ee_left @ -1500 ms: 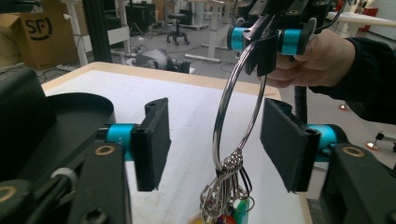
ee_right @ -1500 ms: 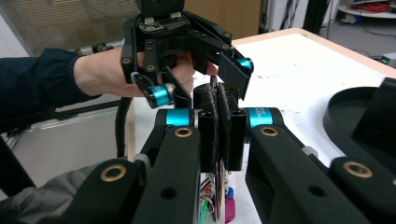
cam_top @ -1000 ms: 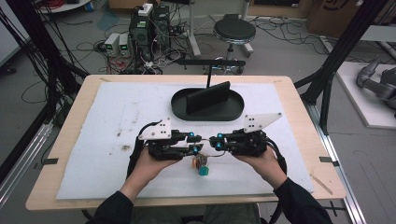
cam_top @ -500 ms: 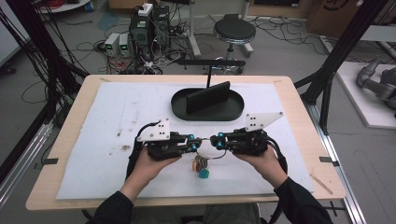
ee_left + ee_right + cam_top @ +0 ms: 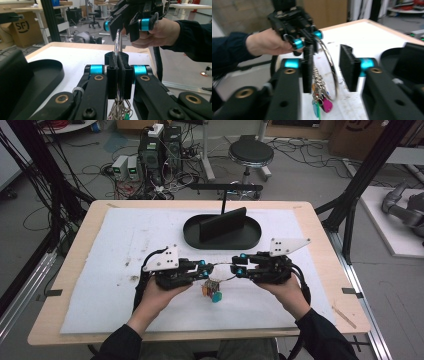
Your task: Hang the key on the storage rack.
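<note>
Near the middle of the counter's front edge, the two grippers face each other, held just above the white mat [image 5: 125, 245]. The left gripper [image 5: 204, 269] has its fingers [image 5: 113, 75] clamped on a metal ring [image 5: 117, 42], which rises between the pads in the left gripper view. Chain and coloured tags [image 5: 212, 290] hang from the ring (a pink one and a green one show in the right gripper view), dangling between the two grippers. The right gripper [image 5: 239, 268] has just been opening: its fingers [image 5: 348, 66] stand apart with the ring [image 5: 332, 67] in the gap, one pad just beside the chain, the other clear of it. A black tray [image 5: 192, 232] sits well behind, toward the far edge.
</note>
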The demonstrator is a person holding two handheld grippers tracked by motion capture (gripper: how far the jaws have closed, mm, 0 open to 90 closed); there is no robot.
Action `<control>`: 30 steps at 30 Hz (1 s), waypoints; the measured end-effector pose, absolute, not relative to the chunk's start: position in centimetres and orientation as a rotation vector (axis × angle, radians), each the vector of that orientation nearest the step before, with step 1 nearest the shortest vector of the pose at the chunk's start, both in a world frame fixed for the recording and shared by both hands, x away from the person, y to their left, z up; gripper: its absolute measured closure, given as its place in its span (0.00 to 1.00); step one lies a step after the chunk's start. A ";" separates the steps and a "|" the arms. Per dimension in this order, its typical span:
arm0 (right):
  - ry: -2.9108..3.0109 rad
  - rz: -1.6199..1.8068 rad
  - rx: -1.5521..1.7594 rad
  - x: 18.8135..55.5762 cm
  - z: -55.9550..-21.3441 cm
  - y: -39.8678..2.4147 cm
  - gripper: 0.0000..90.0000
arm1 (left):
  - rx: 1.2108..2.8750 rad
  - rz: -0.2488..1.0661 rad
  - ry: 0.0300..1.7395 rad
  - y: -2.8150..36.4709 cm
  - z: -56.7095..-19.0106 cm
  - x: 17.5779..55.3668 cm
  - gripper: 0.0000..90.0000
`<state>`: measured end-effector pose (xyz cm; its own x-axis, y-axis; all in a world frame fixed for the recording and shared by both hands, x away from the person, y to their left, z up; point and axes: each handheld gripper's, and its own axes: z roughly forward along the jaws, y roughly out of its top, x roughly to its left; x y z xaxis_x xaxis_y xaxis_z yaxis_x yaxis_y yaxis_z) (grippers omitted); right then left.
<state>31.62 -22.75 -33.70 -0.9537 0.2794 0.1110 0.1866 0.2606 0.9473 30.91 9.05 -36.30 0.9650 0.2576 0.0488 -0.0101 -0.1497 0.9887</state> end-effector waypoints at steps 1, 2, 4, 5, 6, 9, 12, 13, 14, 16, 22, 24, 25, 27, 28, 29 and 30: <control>2.417 1.814 0.480 31.7 -33.6 -23.0 0.65 | 1.706 0.241 0.191 9.2 -36.2 31.0 0.96; 2.398 1.822 0.500 31.9 -33.6 -23.3 0.63 | 1.706 0.241 0.191 9.2 -36.2 31.0 0.96; 2.346 1.828 0.543 32.1 -33.7 -24.1 0.55 | 1.701 0.262 0.198 9.5 -35.8 31.0 0.96; 2.321 1.831 0.566 32.3 -33.8 -24.5 0.52 | 1.699 0.267 0.200 9.7 -35.7 31.1 0.96; 2.304 1.834 0.594 32.5 -33.8 -24.9 0.51 | 1.696 0.275 0.203 9.8 -35.6 31.1 0.96; 2.231 1.825 0.656 33.0 -34.1 -26.3 0.47 | 1.691 0.292 0.215 10.2 -35.3 31.2 0.96; 2.155 1.801 0.714 33.4 -34.4 -27.8 0.46 | 1.678 0.323 0.229 10.9 -34.9 31.5 0.96; 2.133 1.785 0.733 33.5 -34.4 -28.3 0.46 | 1.664 0.348 0.246 11.4 -34.5 31.8 0.96; 2.113 1.778 0.754 33.6 -34.5 -28.8 0.45 | 1.664 0.348 0.246 11.4 -34.5 31.8 0.96; 2.089 1.776 0.770 33.7 -34.6 -29.3 0.45 | 1.649 0.376 0.261 11.9 -34.2 32.0 0.96; 1.981 1.742 0.867 34.3 -34.9 -32.3 0.44 | 1.619 0.446 0.306 13.0 -33.2 32.9 0.96; 1.964 1.733 0.889 34.4 -35.1 -33.0 0.44 | 1.612 0.475 0.329 13.3 -32.8 33.5 0.96; 1.953 1.732 0.902 34.4 -35.1 -33.3 0.44 | 1.610 0.484 0.339 13.4 -32.7 33.7 0.96; 1.941 1.727 0.919 34.5 -35.2 -33.7 0.44 | 1.604 0.502 0.353 13.5 -32.5 34.1 0.96; 1.932 1.724 0.925 34.6 -35.3 -33.9 0.44 | 1.604 0.502 0.353 13.5 -32.5 34.1 0.96; 1.927 1.724 0.930 34.6 -35.3 -34.0 0.44 | 1.598 0.519 0.363 13.5 -32.3 34.5 0.96; 1.927 1.724 0.930 34.6 -35.3 -34.0 0.44 | 1.598 0.519 0.363 13.5 -32.3 34.5 0.96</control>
<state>34.58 -34.05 -35.31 -0.7030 0.6974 0.1390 0.2156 0.0228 0.9762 34.51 13.53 -32.28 0.8443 0.5238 0.1131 -0.0733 -0.0961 0.9927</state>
